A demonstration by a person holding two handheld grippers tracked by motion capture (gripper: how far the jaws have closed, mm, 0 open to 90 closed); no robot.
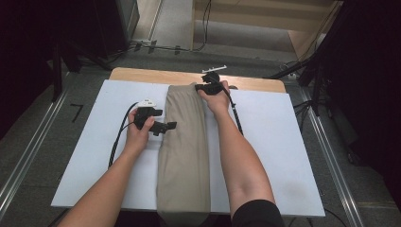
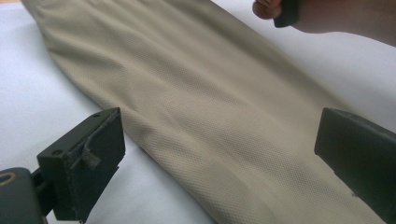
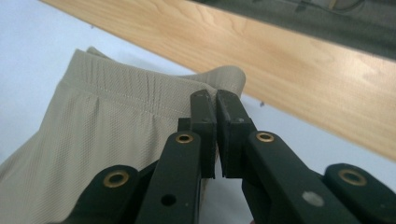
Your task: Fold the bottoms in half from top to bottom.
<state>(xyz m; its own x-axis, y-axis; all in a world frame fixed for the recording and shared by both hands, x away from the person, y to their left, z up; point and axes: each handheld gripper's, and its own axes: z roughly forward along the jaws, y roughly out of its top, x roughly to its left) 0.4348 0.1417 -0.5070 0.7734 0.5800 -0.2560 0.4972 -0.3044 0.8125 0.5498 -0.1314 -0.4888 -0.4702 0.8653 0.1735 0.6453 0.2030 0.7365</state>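
A beige knit garment (image 1: 184,142), folded into a long strip, lies down the middle of the white board (image 1: 283,142), its waistband at the far end. My right gripper (image 1: 205,87) is at that far end. In the right gripper view its jaws (image 3: 217,100) stand pressed together on the waistband's right corner (image 3: 231,77), which curls up at their tips. My left gripper (image 1: 163,119) hovers at the strip's left edge near the middle. Seen from the left gripper view, it (image 2: 219,140) is open wide, with the garment (image 2: 210,107) lying under the gap and not touched by the pads.
The white board rests on a wooden table whose far edge (image 1: 142,74) shows beyond the waistband. Bare board lies left and right of the garment. Cables (image 1: 118,137) trail from both grippers across the board. Dark stands and floor rails surround the table.
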